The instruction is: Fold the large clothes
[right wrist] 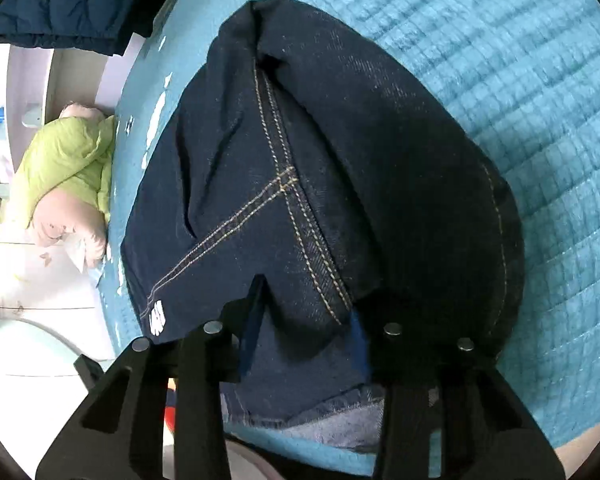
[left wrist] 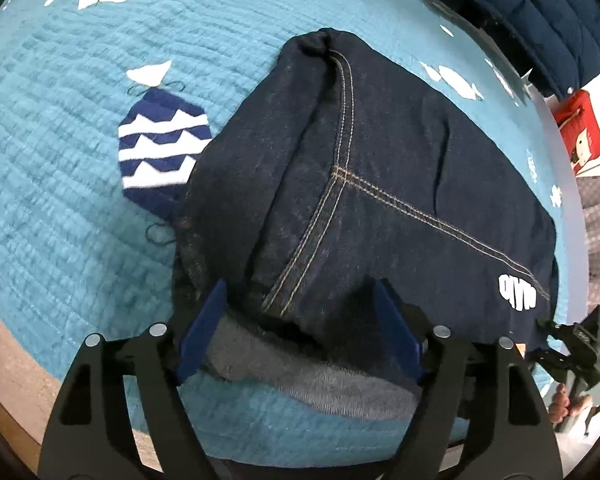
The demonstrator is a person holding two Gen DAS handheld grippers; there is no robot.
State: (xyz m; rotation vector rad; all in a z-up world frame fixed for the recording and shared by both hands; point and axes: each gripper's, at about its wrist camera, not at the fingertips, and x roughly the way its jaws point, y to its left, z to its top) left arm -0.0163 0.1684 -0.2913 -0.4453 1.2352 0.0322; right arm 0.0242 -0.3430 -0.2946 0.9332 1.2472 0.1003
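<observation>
Denim jeans (left wrist: 380, 184), dark blue and folded, lie on a teal quilted bed cover (left wrist: 60, 184). Open quilt extends wide on one side; the bed edge and a navy padded jacket (left wrist: 540, 12) bound the other. Left tongs (left wrist: 300, 320) stand spread over the near hem, pads clear of the cloth. Right tongs (right wrist: 308, 320) straddle a denim fold, narrowly set; pinching cannot be confirmed.
</observation>
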